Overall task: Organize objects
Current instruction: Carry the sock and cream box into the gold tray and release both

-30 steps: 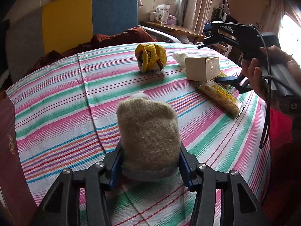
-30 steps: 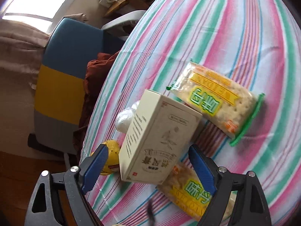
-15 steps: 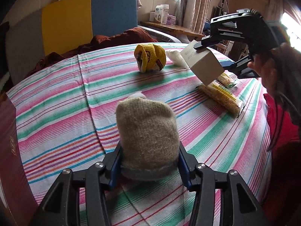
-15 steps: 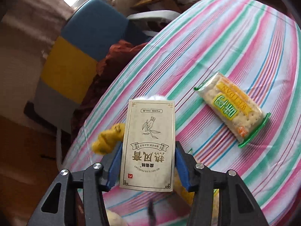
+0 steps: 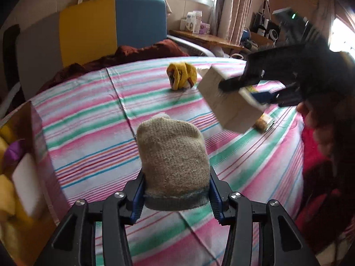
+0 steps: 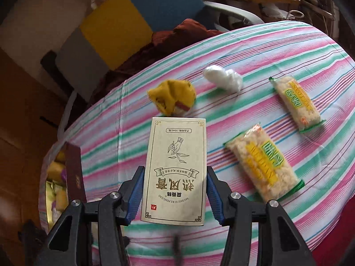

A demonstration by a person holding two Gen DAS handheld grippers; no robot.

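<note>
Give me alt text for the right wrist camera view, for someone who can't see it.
The right gripper holds a cream printed box between its blue fingers above a striped tablecloth. On the cloth lie two cracker packets, a yellow cloth bundle and a white plastic wad.

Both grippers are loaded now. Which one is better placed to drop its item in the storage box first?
Left, probably. The left gripper, clamped on the beige sock, has the box right beside it. The right gripper, holding the cream carton, sits farther from it.
</note>
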